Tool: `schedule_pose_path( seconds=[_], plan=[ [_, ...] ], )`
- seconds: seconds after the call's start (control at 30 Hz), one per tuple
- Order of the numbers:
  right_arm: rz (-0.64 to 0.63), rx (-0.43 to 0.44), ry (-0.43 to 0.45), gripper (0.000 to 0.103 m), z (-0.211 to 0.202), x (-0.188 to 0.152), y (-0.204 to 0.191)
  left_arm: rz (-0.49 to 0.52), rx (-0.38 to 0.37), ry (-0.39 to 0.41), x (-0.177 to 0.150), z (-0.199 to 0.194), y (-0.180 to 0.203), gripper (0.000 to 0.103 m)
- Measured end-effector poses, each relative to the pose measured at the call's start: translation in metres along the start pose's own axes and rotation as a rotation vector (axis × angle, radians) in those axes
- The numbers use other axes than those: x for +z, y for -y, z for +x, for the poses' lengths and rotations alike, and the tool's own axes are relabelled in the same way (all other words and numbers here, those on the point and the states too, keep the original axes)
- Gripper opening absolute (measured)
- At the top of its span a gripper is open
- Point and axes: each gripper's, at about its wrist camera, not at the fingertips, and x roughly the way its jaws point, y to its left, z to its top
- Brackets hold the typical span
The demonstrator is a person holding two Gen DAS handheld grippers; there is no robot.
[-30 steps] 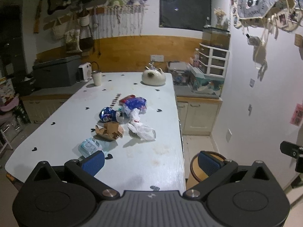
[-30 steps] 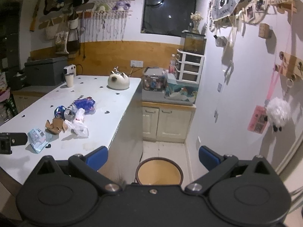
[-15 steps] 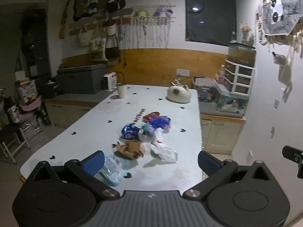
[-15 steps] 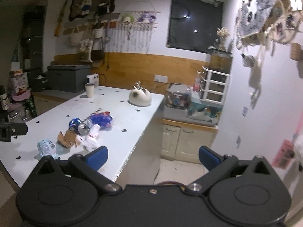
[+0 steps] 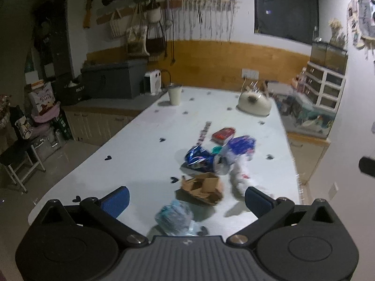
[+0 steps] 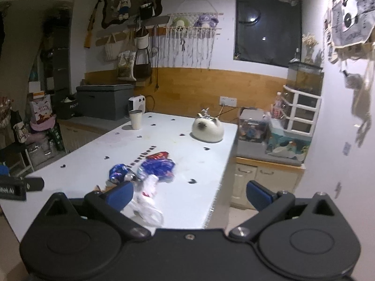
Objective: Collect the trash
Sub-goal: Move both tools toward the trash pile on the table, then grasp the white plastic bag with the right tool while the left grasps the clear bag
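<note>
White table (image 5: 131,154), trash bunched at its near right, nothing picked yet

You're on approach: left gripper (image 5: 186,199) spread wide, empty, over the blue wad (image 5: 174,216), so drop and close on it; right gripper (image 6: 189,193) wide, empty, near the white bag (image 6: 147,201); dim kitchen, kettle (image 6: 207,130) and cup (image 6: 136,119) at far end

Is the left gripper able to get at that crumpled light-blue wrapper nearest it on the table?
Probably yes. The left gripper has its jaws wide open and empty, and the light-blue wrapper lies on the table right between them, with nothing on top or in front.
</note>
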Motion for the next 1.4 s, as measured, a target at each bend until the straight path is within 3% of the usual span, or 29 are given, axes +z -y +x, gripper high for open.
schedule_pose_path(
  seconds=[0.4, 0.67, 0.8, 0.9, 1.17, 1.3, 1.4],
  plan=[
    [0.009, -0.046, -0.126, 0.103, 0.121, 0.007, -0.078, 0.029, -0.124, -0.219, 0.005, 0.125, -0.058, 0.103],
    [0.014, -0.058, -0.274, 0.103, 0.208, -0.006, -0.084, -0.01, -0.2, -0.378, -0.006, 0.179, -0.075, 0.103],
    [-0.034, 0.001, -0.358, 0.102, 0.253, -0.015, -0.08, -0.054, -0.233, -0.446, -0.01, 0.2, -0.082, 0.103],
    [-0.037, 0.071, -0.425, 0.091, 0.283, -0.019, -0.077, -0.099, -0.262, -0.501, -0.014, 0.214, -0.085, 0.103],
    [0.062, 0.237, -0.623, 0.073, 0.349, -0.036, -0.065, -0.21, -0.33, -0.594, -0.026, 0.238, -0.1, 0.102],
    [0.146, 0.307, -0.718, 0.07, 0.367, -0.051, -0.057, -0.233, -0.346, -0.62, -0.029, 0.244, -0.101, 0.1],
    [0.197, 0.325, -0.705, 0.065, 0.367, -0.057, -0.054, -0.234, -0.356, -0.63, -0.03, 0.248, -0.1, 0.099]
  ],
)
